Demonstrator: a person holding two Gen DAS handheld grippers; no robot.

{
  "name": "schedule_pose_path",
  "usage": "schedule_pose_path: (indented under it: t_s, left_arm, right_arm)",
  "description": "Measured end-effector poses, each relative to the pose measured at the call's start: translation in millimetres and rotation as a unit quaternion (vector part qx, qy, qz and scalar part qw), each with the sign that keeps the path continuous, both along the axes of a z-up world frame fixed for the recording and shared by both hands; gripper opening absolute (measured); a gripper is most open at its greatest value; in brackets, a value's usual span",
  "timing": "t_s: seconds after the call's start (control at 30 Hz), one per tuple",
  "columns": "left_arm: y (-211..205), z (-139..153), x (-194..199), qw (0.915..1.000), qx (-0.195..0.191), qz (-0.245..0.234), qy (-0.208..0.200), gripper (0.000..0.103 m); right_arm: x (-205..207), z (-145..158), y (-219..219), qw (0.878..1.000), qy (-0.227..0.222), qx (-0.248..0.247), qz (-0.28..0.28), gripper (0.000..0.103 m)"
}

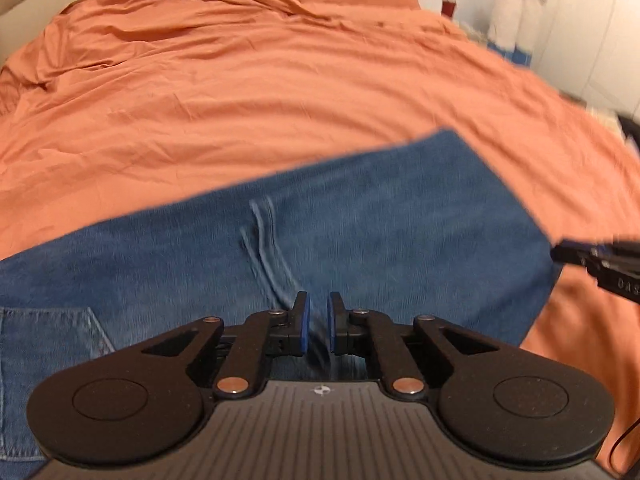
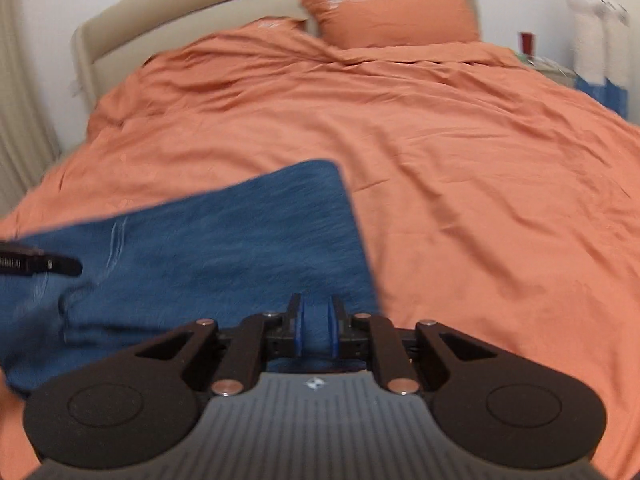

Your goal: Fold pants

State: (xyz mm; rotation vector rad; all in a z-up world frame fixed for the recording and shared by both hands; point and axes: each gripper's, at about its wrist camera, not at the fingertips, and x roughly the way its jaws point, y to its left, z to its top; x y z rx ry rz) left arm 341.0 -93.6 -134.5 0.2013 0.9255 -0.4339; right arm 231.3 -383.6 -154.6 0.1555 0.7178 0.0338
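left gripper (image 1: 318,322): jaws a narrow gap apart, nothing between the pads, hovering over the jeans (image 1: 360,240). right gripper (image 2: 316,330): jaws close together near the jeans' right edge; you cannot tell if cloth is pinched. step, by your reckoning: between folds (next, take an edge and carry it over). jeans: blue denim, lying flat on the orange bedspread (image 1: 240,100), back pocket (image 1: 44,344) at left.

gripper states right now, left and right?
left gripper: jaws slightly apart, nothing pinched, just above the jeans.
right gripper: jaws closed on a fold of the jeans.
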Motion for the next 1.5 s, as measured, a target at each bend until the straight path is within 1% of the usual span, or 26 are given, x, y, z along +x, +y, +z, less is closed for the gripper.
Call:
schedule_pose_path:
  t_s: [0.1, 0.17, 0.23, 0.27, 0.3, 0.37, 0.47, 0.5, 0.53, 0.57, 0.63, 0.7, 0.77, 0.87, 0.93, 1.0, 1.03, 1.1, 1.17, 1.23, 1.27, 1.3, 1.33, 1.4, 1.47, 1.5]
  left_arm:
    - [-3.9, -19.9, -2.7, 0.9994, 0.022, -0.006, 0.024, 0.009]
    - [-4.2, -32.6, -4.8, 0.9989, 0.032, -0.003, 0.032, 0.009]
    - [-5.6, -40.5, -2.8, 0.9985, 0.038, 0.002, 0.040, 0.010]
    - [-7.9, -43.4, -2.0, 0.9980, 0.050, -0.002, 0.038, 0.014]
    - [-9.7, -45.5, -1.2, 0.9976, 0.058, -0.006, 0.037, 0.015]
    - [-10.1, -42.1, 0.5, 0.9973, 0.061, -0.004, 0.040, 0.016]
    - [0.8, -22.5, -0.9, 0.9981, 0.042, 0.018, 0.042, 0.017]
    - [7.7, -14.8, -4.6, 0.9984, 0.031, 0.024, 0.039, 0.017]
    - [15.3, -7.1, -9.6, 0.9988, 0.023, 0.028, 0.034, 0.017]
    - [23.7, 1.1, -15.4, 0.9989, 0.021, 0.033, 0.027, 0.018]
    - [40.6, 15.0, -26.5, 0.9985, 0.026, 0.044, 0.022, 0.019]
    - [59.0, 27.6, -36.6, 0.9974, 0.045, 0.055, 0.016, 0.020]
    - [78.8, 41.9, -45.1, 0.9952, 0.072, 0.067, 0.004, 0.022]
    - [119.2, 63.4, -53.4, 0.9892, 0.100, 0.107, -0.012, 0.028]
    - [153.5, 78.0, -54.5, 0.9834, 0.108, 0.145, -0.020, 0.032]
    - [189.7, 92.6, -54.7, 0.9775, 0.099, 0.185, -0.019, 0.035]
    - [208.4, 98.8, -56.2, 0.9745, 0.092, 0.204, -0.016, 0.036]
    - [242.5, 111.0, -59.9, 0.9683, 0.084, 0.235, -0.016, 0.037]
    - [270.8, 123.3, -61.2, 0.9626, 0.095, 0.253, -0.014, 0.038]
    - [296.9, 139.2, -62.3, 0.9572, 0.120, 0.262, -0.024, 0.039]
    - [308.4, 144.8, -61.5, 0.9539, 0.130, 0.269, -0.029, 0.046]
    - [318.8, 147.8, -59.7, 0.9525, 0.133, 0.272, -0.030, 0.051]
    - [328.1, 147.4, -56.6, 0.9537, 0.127, 0.272, -0.021, 0.054]
    - [342.2, 135.1, -48.7, 0.9563, 0.086, 0.279, 0.002, 0.054]
    - [353.9, 111.0, -40.9, 0.9556, 0.015, 0.293, 0.024, 0.056]
    - [362.0, 97.3, -39.6, 0.9519, -0.023, 0.304, 0.032, 0.061]
  right_arm:
    - [2.9, -11.5, 24.2, 0.999, 0.006, -0.034, 0.040, 0.009]
    - [6.8, -21.0, 33.2, 0.997, 0.032, -0.053, 0.051, 0.008]
    - [10.4, -34.4, 33.9, 0.995, 0.059, -0.056, 0.059, 0.007]
    - [10.8, -40.1, 32.3, 0.995, 0.065, -0.052, 0.058, 0.006]
    - [11.0, -45.0, 31.0, 0.995, 0.069, -0.049, 0.058, 0.006]
    - [12.6, -50.5, 32.7, 0.994, 0.071, -0.058, 0.063, 0.006]
    - [11.1, -43.9, 37.4, 0.994, 0.066, -0.071, 0.059, 0.006]
    - [8.4, -39.1, 38.6, 0.994, 0.059, -0.076, 0.057, 0.007]
    - [2.6, -32.8, 40.0, 0.994, 0.050, -0.082, 0.057, 0.011]
    - [-1.7, -25.5, 43.2, 0.994, 0.037, -0.085, 0.060, 0.012]
    - [-9.4, -11.9, 50.9, 0.995, 0.016, -0.064, 0.077, 0.012]
    - [-14.6, -4.7, 61.6, 0.994, 0.005, -0.035, 0.099, 0.012]
    - [-20.5, -0.5, 78.4, 0.992, -0.004, -0.030, 0.126, 0.017]
    - [-26.9, 2.8, 107.4, 0.986, -0.017, -0.063, 0.156, 0.018]
    - [-29.3, 4.3, 120.5, 0.983, -0.025, -0.068, 0.166, 0.018]
    - [-25.0, 8.0, 131.8, 0.981, -0.026, -0.063, 0.181, 0.021]
    - [-24.9, 8.7, 138.7, 0.979, -0.023, -0.064, 0.191, 0.025]
    - [-24.0, 12.0, 154.9, 0.974, -0.026, -0.085, 0.211, 0.027]
    - [-23.6, 15.4, 170.4, 0.969, -0.026, -0.106, 0.223, 0.028]
    - [-19.0, 17.8, 182.5, 0.966, -0.022, -0.114, 0.230, 0.028]
    - [-14.9, 18.8, 187.5, 0.966, -0.019, -0.117, 0.231, 0.028]
    - [-10.5, 19.7, 191.9, 0.966, -0.017, -0.118, 0.231, 0.028]
    - [-4.9, 20.4, 196.4, 0.966, -0.013, -0.118, 0.231, 0.028]
    - [7.0, 20.5, 206.4, 0.965, -0.006, -0.120, 0.233, 0.027]
    - [20.8, 20.6, 215.3, 0.964, 0.001, -0.126, 0.233, 0.027]
    - [27.2, 19.5, 219.6, 0.964, 0.003, -0.129, 0.232, 0.027]
